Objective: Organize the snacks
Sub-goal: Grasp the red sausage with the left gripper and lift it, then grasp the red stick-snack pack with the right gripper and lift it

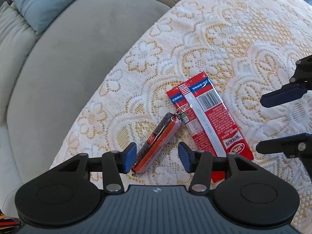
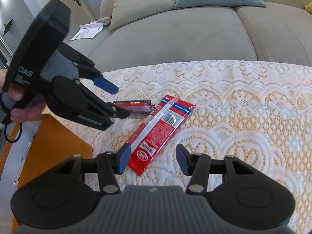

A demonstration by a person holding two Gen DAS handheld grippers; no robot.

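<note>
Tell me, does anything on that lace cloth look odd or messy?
Slightly. The sausage stick and the flat red packet lie askew, ends meeting in a V on the lace cloth. The packet lies barcode side up. Nothing looks spilled or torn.

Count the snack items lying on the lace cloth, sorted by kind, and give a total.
Sausage sticks: 1, the sausage stick between the open fingers of the left gripper.
Flat red packets: 1, the flat red packet, lying barcode side up.
Total: 2
</note>
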